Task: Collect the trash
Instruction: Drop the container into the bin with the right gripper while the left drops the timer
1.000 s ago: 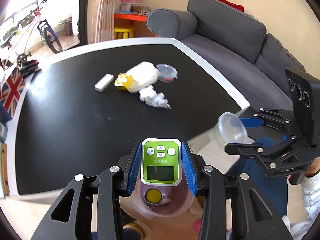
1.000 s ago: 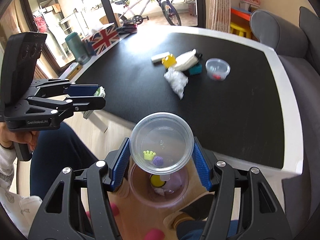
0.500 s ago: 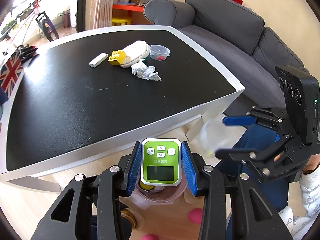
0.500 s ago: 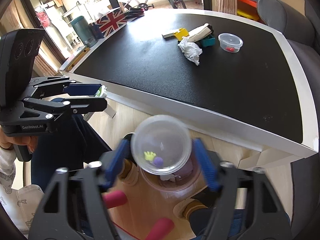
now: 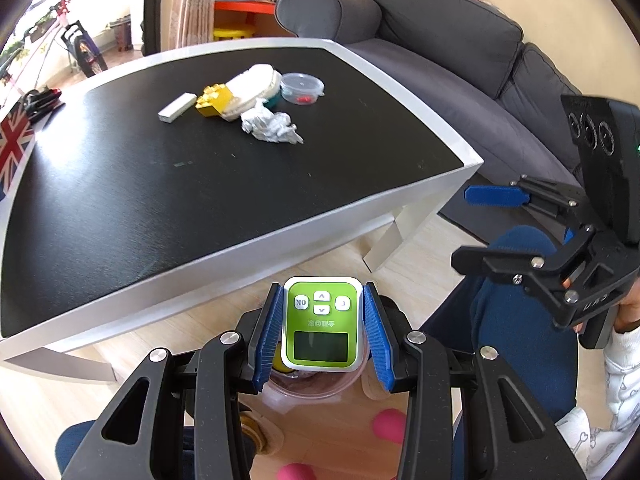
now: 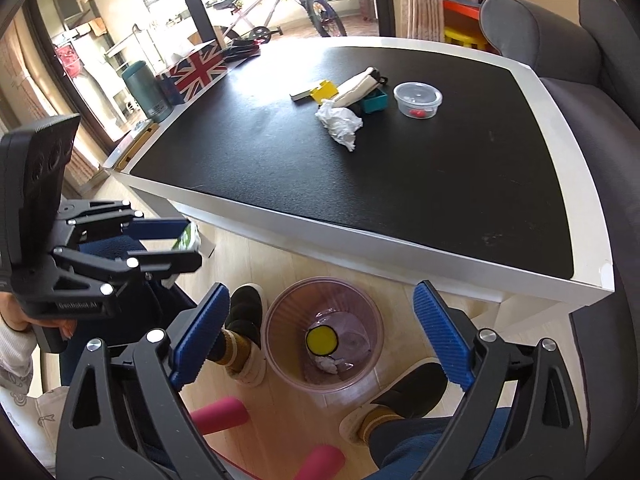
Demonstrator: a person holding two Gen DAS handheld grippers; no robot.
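Holding a small green-and-white timer with a dark screen [image 5: 320,326], clamped between the blue ribbed fingers [image 5: 266,340] of the left gripper [image 5: 322,334], directly above the translucent pink plastic bin [image 5: 316,384] on the wooden floor. To finish well: keep the timer centred over the rim, ease the fingers apart only there, no sideways swing. Further out on the black bench with white edging [image 5: 248,240]: a crumpled white tissue [image 5: 270,126], a yellow toy brick [image 5: 214,100], a flat white stick [image 5: 176,107], a white rolled pouch [image 5: 252,84], a lidded clear plastic tub with something red inside [image 5: 302,88]. Off to the right, the right gripper [image 5: 476,228] with fingers wide and nothing between them. Behind, a grey sofa [image 5: 460,48].

Looking down from the right wrist: fingers [image 6: 440,340] spread far and opening yet, empty, straddling the bin mouth [image 6: 324,334]. Inside, a yellow disc [image 6: 321,340], scraps of white paper, perhaps a clear container, hard to tell. To the left, the left gripper [image 6: 176,240], the timer's edge [image 6: 186,238] just peeking out between its fingers, apparently short of the bin as seen from here; worth bringing it squarely over before release. In the way: two slippered feet [image 6: 244,328] flanking the bin, pink foam rollers [image 6: 218,414] on the floor, the bench edge [image 6: 360,236] just above. Tissue [image 6: 340,124] likely the next pick; a Union Jack box [image 6: 198,68] and a teal flask [image 6: 142,88] at the far edge, a bicycle [image 6: 280,4] beyond.
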